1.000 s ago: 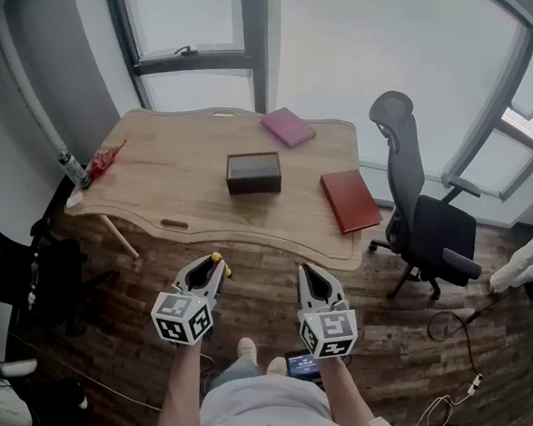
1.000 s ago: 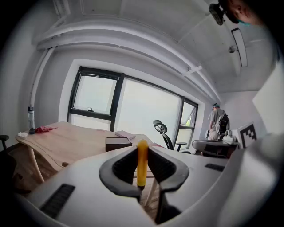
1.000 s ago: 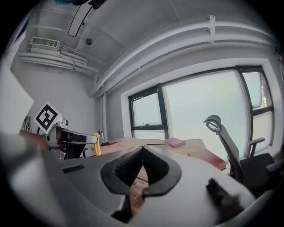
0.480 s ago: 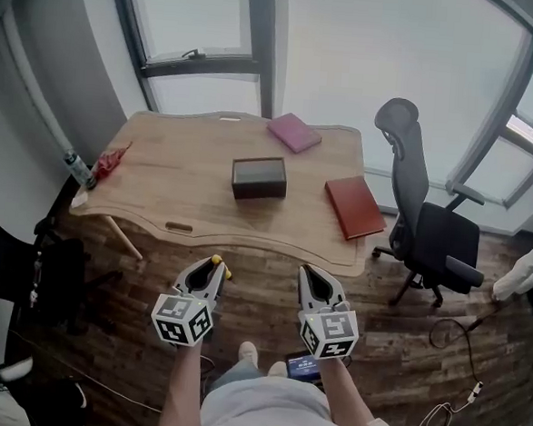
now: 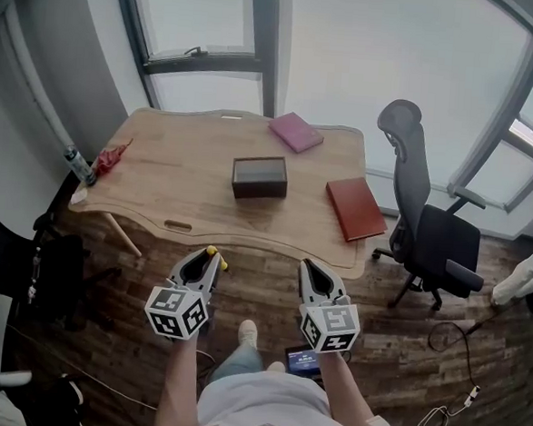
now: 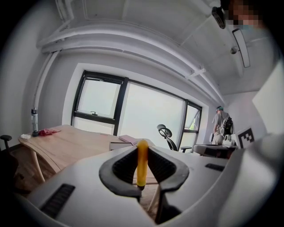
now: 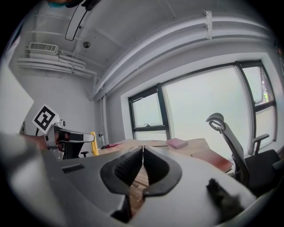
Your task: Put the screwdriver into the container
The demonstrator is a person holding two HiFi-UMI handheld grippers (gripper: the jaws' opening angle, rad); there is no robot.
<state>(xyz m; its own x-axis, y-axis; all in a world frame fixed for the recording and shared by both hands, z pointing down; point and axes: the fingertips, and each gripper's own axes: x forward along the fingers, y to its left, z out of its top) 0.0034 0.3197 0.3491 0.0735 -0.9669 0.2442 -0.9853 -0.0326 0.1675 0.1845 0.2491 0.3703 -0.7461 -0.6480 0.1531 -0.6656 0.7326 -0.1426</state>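
Note:
My left gripper (image 5: 210, 257) is shut on a screwdriver with a yellow handle (image 5: 214, 252), low in the head view and short of the table's front edge. In the left gripper view the yellow handle (image 6: 142, 165) stands upright between the pads, and the gripper (image 6: 142, 153) points at the table. The container is a dark rectangular box (image 5: 259, 176) at the middle of the wooden table (image 5: 177, 197). My right gripper (image 5: 306, 266) hangs beside the left one, shut and empty, its jaws (image 7: 143, 151) touching. The screwdriver (image 7: 93, 143) also shows at the left of the right gripper view.
A pink book (image 5: 296, 131) lies at the table's far edge and a red book (image 5: 355, 207) at its right. A bottle (image 5: 77, 167) and a red cloth (image 5: 109, 158) sit at the left corner. An office chair (image 5: 425, 228) stands right of the table.
Both grippers have risen slightly toward the table's front edge. The left one keeps its hold on the screwdriver and the right stays shut.

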